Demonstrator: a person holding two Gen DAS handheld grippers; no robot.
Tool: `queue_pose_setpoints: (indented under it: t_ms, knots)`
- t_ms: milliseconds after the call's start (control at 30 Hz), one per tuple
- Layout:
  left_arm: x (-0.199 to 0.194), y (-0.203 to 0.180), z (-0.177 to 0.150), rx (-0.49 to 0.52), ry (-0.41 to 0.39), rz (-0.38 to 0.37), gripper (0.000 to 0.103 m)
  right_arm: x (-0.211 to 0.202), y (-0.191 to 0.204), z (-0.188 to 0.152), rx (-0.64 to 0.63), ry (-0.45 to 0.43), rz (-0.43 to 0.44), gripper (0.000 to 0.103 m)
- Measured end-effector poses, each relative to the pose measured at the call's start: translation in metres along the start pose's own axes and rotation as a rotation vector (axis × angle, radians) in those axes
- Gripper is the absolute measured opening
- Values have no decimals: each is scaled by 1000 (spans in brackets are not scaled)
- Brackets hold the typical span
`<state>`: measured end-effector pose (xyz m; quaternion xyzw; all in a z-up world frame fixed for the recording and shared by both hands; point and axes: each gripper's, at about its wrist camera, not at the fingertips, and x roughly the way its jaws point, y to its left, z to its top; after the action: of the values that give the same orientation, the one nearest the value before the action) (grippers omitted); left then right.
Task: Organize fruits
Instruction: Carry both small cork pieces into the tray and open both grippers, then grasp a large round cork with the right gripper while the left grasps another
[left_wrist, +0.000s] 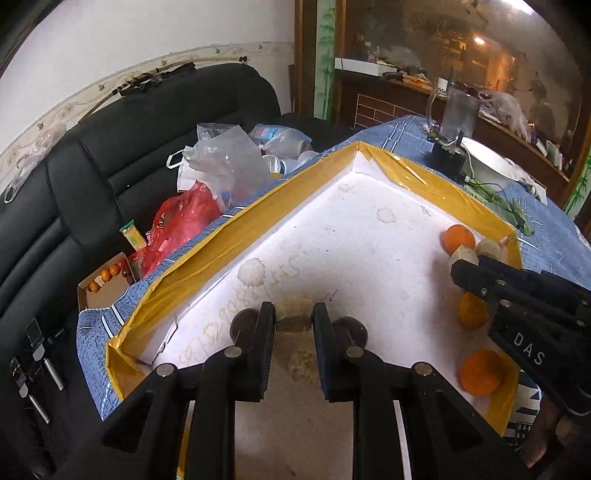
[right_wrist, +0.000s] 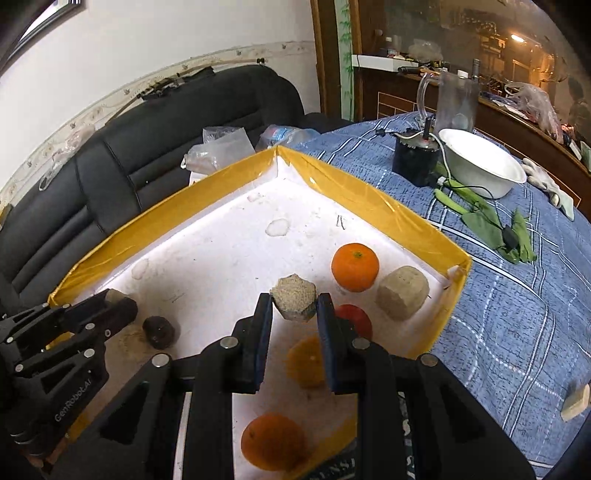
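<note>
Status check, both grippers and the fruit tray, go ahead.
Right gripper shut on tan lump, lifted over tray. Left gripper shut on another tan piece. Oranges and dark fruits close around both.

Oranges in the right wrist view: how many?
3. One orange sits by the tray's far right wall, one lies under the right gripper, one is nearest the camera. The fingers may hide more.

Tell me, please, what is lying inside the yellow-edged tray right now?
Inside the tray: three oranges, a tan lump, two dark round fruits, something red half hidden by the right gripper, which holds another lump. The left gripper holds a third.
</note>
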<state>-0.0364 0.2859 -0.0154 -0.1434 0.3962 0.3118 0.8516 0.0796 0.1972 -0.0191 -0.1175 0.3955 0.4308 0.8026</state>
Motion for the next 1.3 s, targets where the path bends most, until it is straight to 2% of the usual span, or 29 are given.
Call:
queue_pose_setpoints:
  t_ms: [167,233,300,333,367,400,467,533,600,700,867,1100,1300]
  knots:
    - [-1,4,0,-11,-14,1,21,5,5,2,-25,17,-17,28]
    - [-3,6,0,-22,-17,-13,30,2,6,2,-31,11,-25,32]
    - [-6,9,0,-38,-30,-13,52,-3,5,2,-35,1,-38,45]
    - [-8,12,0,-51,-34,-7,58,-5,4,2,-34,-3,-40,48]
    - [-9,14,1,-64,-34,-5,68,-9,3,2,-32,-10,-45,52]
    - [-11,18,1,-82,-36,-6,73,-12,2,1,-31,-15,-49,56]
    - [-15,24,0,-107,-47,-4,73,-22,-1,-2,-33,-35,-58,61]
    - [-19,28,-1,-126,-50,7,78,-32,-4,-5,-35,-49,-66,70]
    - [-24,33,-2,-158,-51,6,80,-45,-8,-11,-37,-68,-81,85]
    - [-29,31,-4,-185,-48,-5,82,-64,-20,-24,-9,-83,-95,101]
    - [-42,6,-11,-167,-72,-77,82,-93,-49,-57,45,-79,-133,103]
    - [-52,-72,-25,24,-69,-183,82,-138,-126,-114,223,-95,-223,103]
    - [-57,-142,-42,199,-60,-249,82,-170,-210,-160,417,-84,-379,103]
